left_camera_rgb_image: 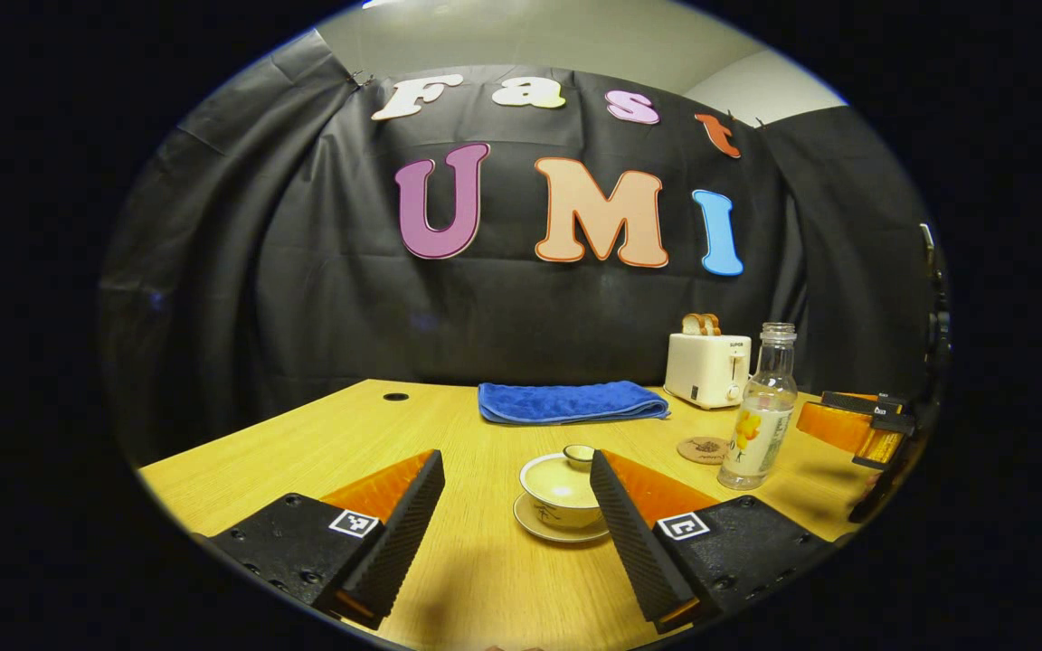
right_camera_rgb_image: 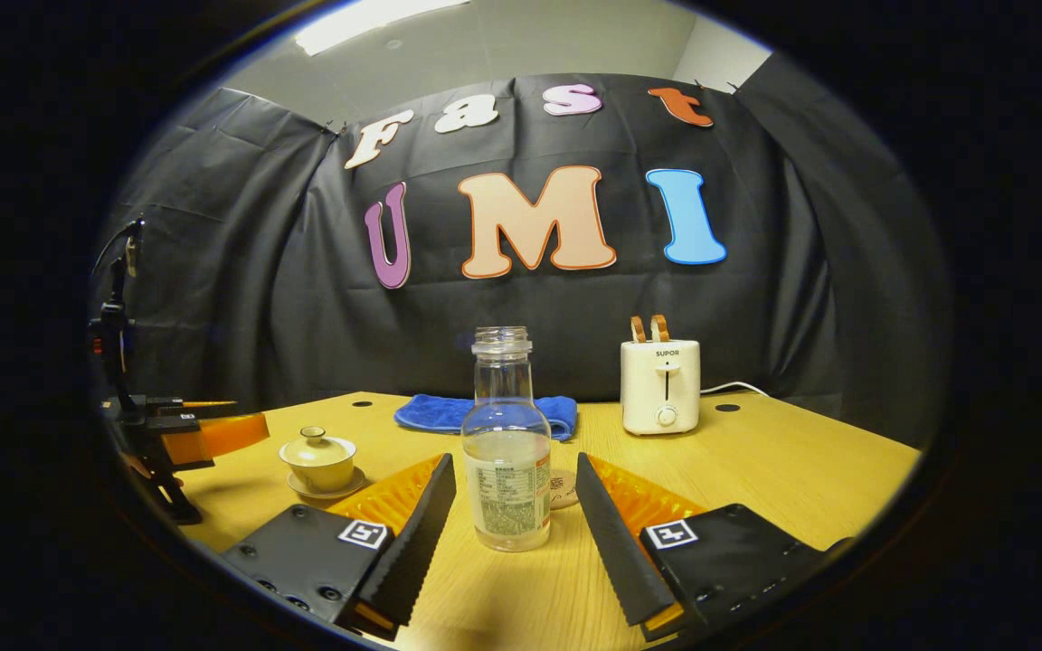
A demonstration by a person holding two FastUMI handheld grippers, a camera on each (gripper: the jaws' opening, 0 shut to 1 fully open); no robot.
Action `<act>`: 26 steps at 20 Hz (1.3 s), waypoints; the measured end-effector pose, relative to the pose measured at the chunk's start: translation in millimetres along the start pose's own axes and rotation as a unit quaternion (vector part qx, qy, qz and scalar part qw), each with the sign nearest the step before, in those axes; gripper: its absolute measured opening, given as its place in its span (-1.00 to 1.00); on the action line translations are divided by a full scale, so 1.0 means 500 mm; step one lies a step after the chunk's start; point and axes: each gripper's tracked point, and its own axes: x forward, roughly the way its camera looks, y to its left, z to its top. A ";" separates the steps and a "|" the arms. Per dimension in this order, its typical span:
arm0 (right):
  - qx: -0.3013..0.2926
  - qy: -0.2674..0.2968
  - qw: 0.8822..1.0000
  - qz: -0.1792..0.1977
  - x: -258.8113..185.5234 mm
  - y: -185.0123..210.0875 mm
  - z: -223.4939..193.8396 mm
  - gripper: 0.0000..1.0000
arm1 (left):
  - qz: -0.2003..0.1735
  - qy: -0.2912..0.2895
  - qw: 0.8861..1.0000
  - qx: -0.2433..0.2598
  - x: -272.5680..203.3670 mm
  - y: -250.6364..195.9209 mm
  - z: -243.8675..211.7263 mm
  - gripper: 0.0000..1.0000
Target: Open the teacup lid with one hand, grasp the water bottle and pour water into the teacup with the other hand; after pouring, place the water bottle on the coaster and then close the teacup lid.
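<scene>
On a wooden table point(left_camera_rgb_image: 304, 461), the lidded teacup point(left_camera_rgb_image: 563, 488) sits on its saucer point(left_camera_rgb_image: 557, 529) between the wide-open fingers of the left gripper point(left_camera_rgb_image: 514, 479), which holds nothing. The capless bottle point(right_camera_rgb_image: 506, 452), part full, stands right of the teacup, between the spread, empty fingers of the right gripper point(right_camera_rgb_image: 514, 484). The coaster point(left_camera_rgb_image: 703, 449) lies just beside the bottle; a toaster point(left_camera_rgb_image: 707, 366) and blue towel point(left_camera_rgb_image: 571, 401) sit beyond the teacup.

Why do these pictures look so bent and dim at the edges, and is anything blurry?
In both views the fisheye lens bows the table edge and darkens the rim. In the right gripper view a ceiling light glares at the top, the bottle is sharp, and the left gripper at the edge looks murky. In the left gripper view the teacup is crisp.
</scene>
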 end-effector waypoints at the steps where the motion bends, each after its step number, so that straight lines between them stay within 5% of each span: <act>1: -0.001 -0.001 1.000 -0.001 0.001 0.000 0.000 0.75 | 0.002 -0.001 1.000 0.002 0.000 0.002 0.000 0.90; 7: -0.008 -0.002 1.000 -0.024 0.003 -0.022 0.003 0.69 | 0.005 -0.008 1.000 0.024 0.001 0.004 -0.001 0.91; 22: -0.008 -0.002 1.000 -0.030 0.010 -0.029 0.006 0.69 | -0.060 0.012 0.998 0.028 0.090 -0.053 -0.014 0.92; 25: -0.008 -0.001 1.000 -0.026 0.009 -0.028 0.005 0.84 | -0.075 0.031 0.996 0.034 0.107 -0.066 -0.026 0.92; 26: -0.008 -0.001 1.000 -0.024 0.012 -0.026 0.003 0.69 | -0.080 0.036 0.996 0.036 0.112 -0.071 -0.030 0.92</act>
